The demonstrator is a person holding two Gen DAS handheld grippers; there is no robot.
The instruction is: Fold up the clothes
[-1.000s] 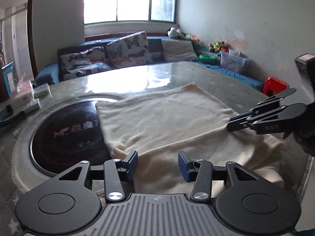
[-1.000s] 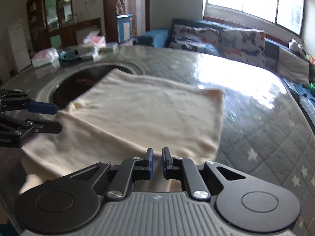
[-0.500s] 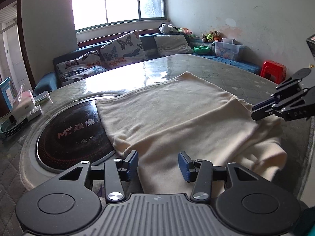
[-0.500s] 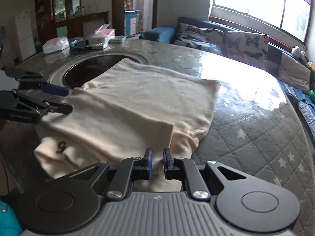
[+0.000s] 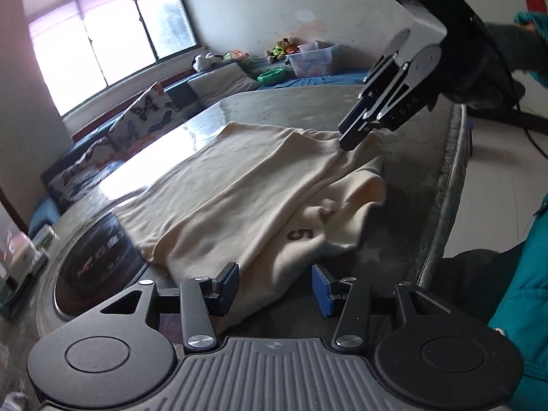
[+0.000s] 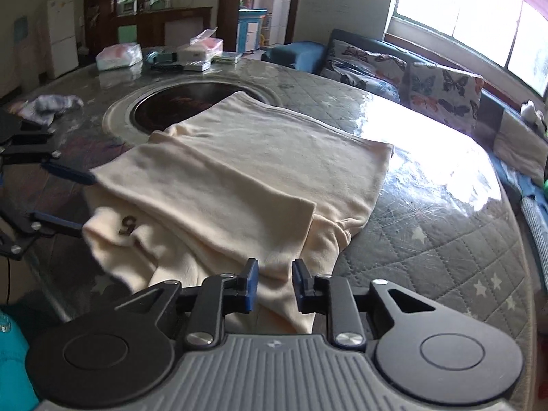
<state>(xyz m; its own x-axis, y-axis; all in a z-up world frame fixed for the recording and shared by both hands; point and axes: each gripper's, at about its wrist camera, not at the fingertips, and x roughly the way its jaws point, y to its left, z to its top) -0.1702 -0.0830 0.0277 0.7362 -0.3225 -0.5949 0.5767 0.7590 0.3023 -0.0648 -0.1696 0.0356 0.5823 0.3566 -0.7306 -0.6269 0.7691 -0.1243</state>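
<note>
Folding: cream shirt half done on surface
Right claw: opening, cloth between, unpinched
Left claw: wide, empty
Tip: align edges, smooth bunched hem

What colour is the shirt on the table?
Cream, with a dark "5" on it; the shirt shows best in the right wrist view.

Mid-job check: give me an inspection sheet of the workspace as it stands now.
Surface: round quilted table under a glossy cover, dark cooktop inset.
Job's things: cream garment, partly folded, bunched at near edge.
Clutter: tissue packs and boxes at far rim; crumpled cloth.
Grippers: left gripper open, nothing gripped; right gripper opening, over the garment.
Cables: dark cable on floor.
Surroundings: sofa, windows, cabinets.
</note>
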